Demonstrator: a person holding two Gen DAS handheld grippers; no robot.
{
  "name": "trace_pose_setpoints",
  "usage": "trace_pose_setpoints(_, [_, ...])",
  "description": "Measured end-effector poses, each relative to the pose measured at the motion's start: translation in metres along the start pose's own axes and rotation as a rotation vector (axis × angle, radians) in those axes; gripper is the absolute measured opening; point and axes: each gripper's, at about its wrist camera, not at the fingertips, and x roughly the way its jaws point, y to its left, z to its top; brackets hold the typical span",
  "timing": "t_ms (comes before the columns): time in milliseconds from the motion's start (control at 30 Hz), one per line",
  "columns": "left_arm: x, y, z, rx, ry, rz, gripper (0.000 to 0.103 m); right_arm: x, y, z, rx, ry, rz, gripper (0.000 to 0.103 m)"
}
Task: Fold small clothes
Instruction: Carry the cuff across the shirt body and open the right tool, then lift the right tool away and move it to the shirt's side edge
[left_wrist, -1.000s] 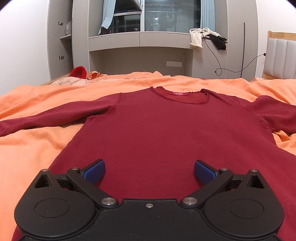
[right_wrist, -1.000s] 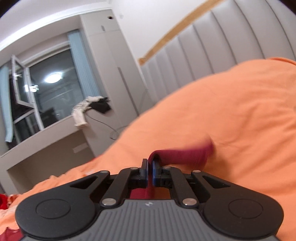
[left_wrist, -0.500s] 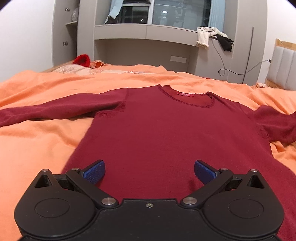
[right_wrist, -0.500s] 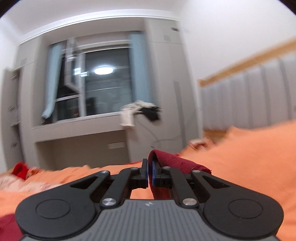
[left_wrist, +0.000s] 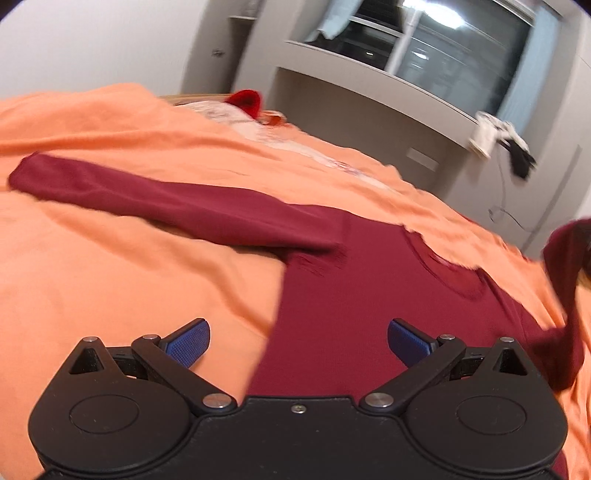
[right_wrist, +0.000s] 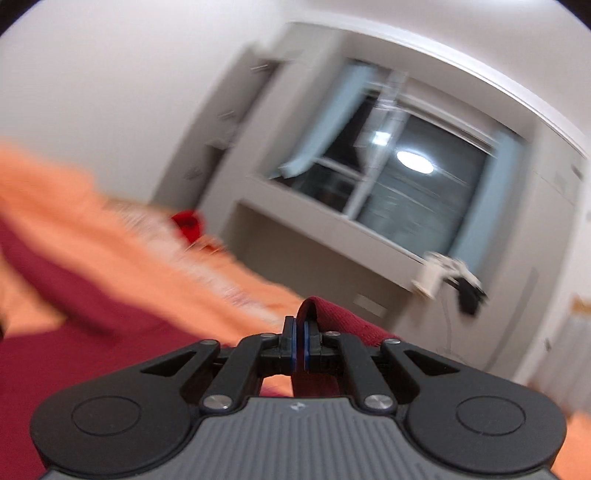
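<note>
The right gripper (right_wrist: 299, 341) had its two fingers pressed together on a fold of dark red cloth — the end of the right sleeve (right_wrist: 332, 317), which looped up over the fingertips and trailed off to their right. I took that pinch to be the start of a fold: hold the cuff, carry it across, lay the sleeve over the body. Beyond those fingers lay the wall, the window and a cabinet, all smeared with blur. The left gripper (left_wrist: 298, 341) had its blue pads (left_wrist: 188, 343) wide apart with nothing between them but the shirt's body underneath; it hung just above the maroon shirt (left_wrist: 369, 295), whose edge ran up between the fingers. To the left of the fingers the left sleeve (left_wrist: 166, 203) stretched flat across the orange bedspread (left_wrist: 129, 288). Ahead and to the right sat the neckline (left_wrist: 454, 275), and at the far right the lifted sleeve rose off the bed. The open hand seemed ready — perhaps for the other sleeve.
</note>
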Motion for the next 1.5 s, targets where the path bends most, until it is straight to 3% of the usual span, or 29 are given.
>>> trace_pose_setpoints(167, [0.006,0.012,0.008,-0.057,0.02,0.008,0.102,0.005,0.082,-0.018,-0.321,0.087,0.148,0.004])
trace_pose_setpoints(300, [0.006,0.015,0.009,-0.072,0.023,0.009,0.102,-0.002,0.126,-0.042,-0.603,0.095,0.187,0.004])
trace_pose_setpoints(400, [0.005,0.016,0.009,-0.074,0.024,0.011,0.102,-0.01,0.132,-0.053,-0.662,0.083,0.205,0.004])
trace_pose_setpoints(500, [0.006,0.015,0.008,-0.072,0.027,0.014,0.102,-0.017,0.126,-0.052,-0.621,0.084,0.224,0.007])
trace_pose_setpoints(733, [0.008,0.015,0.007,-0.078,0.034,0.024,0.102,-0.025,0.1,-0.045,-0.461,0.122,0.275,0.047])
trace_pose_setpoints(1000, [0.009,0.017,0.008,-0.086,0.037,0.022,0.102,-0.021,0.048,-0.026,-0.083,0.253,0.44,0.062])
trace_pose_setpoints(1200, [0.009,0.017,0.008,-0.091,0.037,0.02,0.102,-0.009,0.009,-0.028,0.236,0.342,0.464,0.062])
trace_pose_setpoints(1333, [0.009,0.02,0.008,-0.098,0.045,0.021,0.102,0.004,-0.015,-0.037,0.468,0.421,0.475,0.056])
trace_pose_setpoints(1433, [0.009,0.022,0.01,-0.113,0.049,0.019,0.102,0.006,-0.026,-0.039,0.539,0.414,0.43,0.038])
trace_pose_setpoints(1500, [0.009,0.023,0.011,-0.119,0.05,0.016,0.102,0.004,-0.027,-0.031,0.483,0.38,0.371,0.029])
